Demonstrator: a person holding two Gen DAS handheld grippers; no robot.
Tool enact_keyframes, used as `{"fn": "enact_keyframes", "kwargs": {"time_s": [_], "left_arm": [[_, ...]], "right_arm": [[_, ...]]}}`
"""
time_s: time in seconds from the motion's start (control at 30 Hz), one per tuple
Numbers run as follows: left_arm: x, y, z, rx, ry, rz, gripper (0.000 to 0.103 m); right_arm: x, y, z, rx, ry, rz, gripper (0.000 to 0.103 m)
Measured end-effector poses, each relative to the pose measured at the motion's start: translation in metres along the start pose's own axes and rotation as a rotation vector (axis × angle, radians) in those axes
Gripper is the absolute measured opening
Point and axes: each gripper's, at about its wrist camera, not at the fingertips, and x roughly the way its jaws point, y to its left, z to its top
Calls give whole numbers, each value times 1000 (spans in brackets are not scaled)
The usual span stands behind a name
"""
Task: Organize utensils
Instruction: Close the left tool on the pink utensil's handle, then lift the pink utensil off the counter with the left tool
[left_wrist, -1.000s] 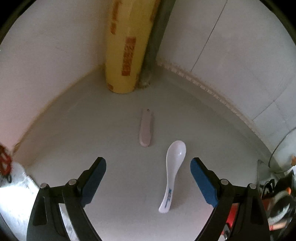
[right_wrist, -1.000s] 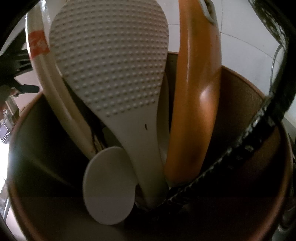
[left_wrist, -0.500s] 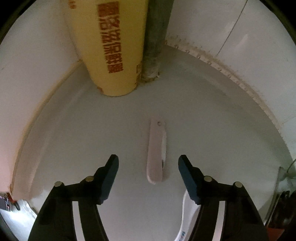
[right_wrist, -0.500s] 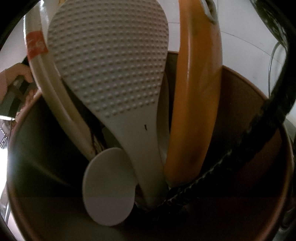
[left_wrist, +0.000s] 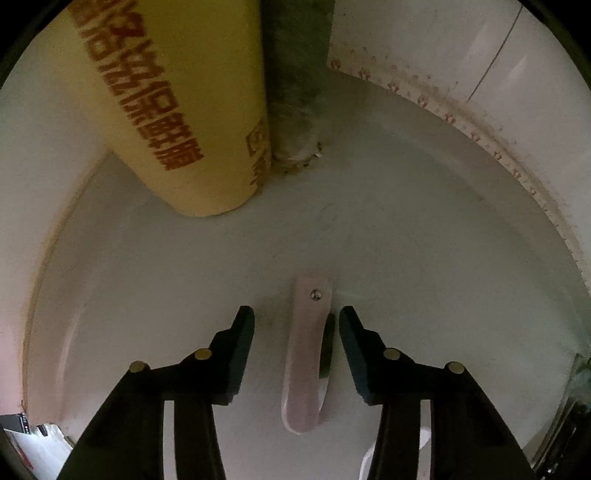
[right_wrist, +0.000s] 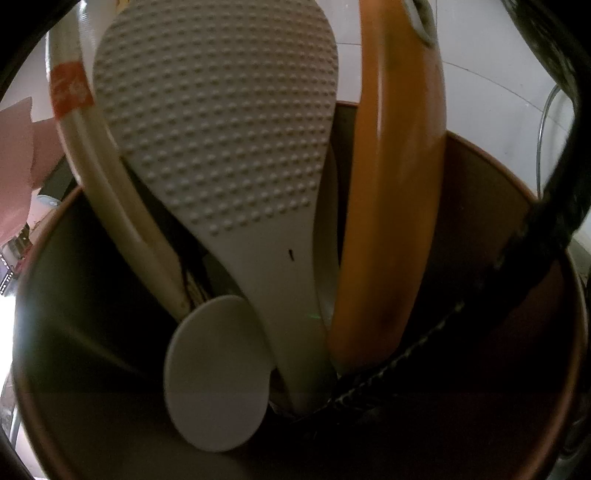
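Pale-pink folding knife (left_wrist: 308, 347) lies lengthwise betw. your L gripper (left_wrist: 296, 325) fingers, half-open, holding nothing; R gripper unseen.

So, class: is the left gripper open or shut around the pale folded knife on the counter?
Open. The left gripper has its blue pads either side of the folded knife, with counter visible between each pad and the handle.

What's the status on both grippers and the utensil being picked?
Left gripper open, fingers either side of the pale pink folding knife on the counter, not yet closed. Right gripper not visible; its camera looks into the brown utensil holder. Nothing blocking the knife.
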Motion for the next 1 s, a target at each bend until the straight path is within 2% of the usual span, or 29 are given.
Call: {"fn": "enact_keyframes", "kwargs": {"time_s": [0.27, 0.33, 0.63, 0.8, 1.0], "left_arm": [[0, -5, 4, 2, 2, 31, 36], [-1, -5, 4, -2, -4, 32, 26], [-4, -3, -7, -6, -5, 12, 24], [-11, 6, -29, -11, -10, -27, 24], [-18, 17, -49, -21, -8, -22, 24]], "right_arm": [[2, 1, 2, 0, 4, -2, 91], [1, 1, 2, 1, 5, -4, 90], [-6, 5, -2, 0, 5, -5, 91], [-7, 6, -3, 1, 4, -5, 91], [-9, 8, -2, -2, 0, -2, 91]]}}
